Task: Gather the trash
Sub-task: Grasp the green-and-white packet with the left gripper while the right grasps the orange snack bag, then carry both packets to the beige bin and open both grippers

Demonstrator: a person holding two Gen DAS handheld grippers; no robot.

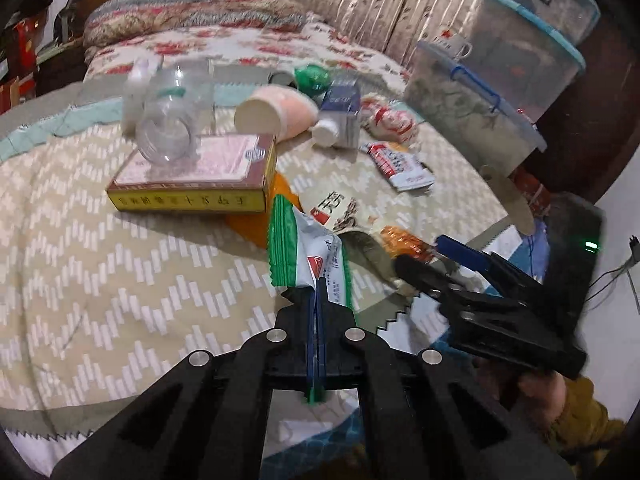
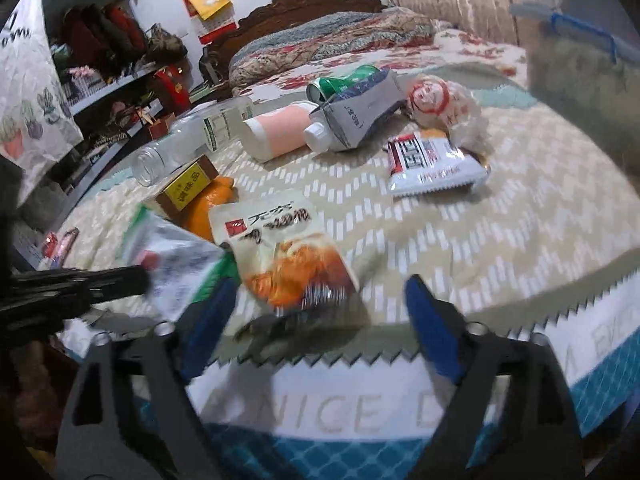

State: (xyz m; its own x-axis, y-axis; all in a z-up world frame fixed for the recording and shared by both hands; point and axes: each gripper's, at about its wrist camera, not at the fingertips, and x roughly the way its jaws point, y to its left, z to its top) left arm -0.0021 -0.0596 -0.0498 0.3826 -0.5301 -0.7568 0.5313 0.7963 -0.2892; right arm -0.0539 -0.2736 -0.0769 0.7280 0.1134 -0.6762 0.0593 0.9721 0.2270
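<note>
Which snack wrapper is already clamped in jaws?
The green-edged white wrapper, pinched in the left gripper. The orange-print pouch and red-and-white packet lie loose on the table.

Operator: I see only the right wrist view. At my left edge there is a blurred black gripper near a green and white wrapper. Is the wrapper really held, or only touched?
Observer: Held. In the left wrist view the left hand-held gripper is shut on the green and white wrapper, and the wrapper's lower end sticks out behind the pads.
Operator: And the grey blur at my upper right, what is it?
Observer: It is a clear storage bin with a blue clip on its lid. The left wrist view also shows larger blue-rimmed bins stacked behind it.
</note>
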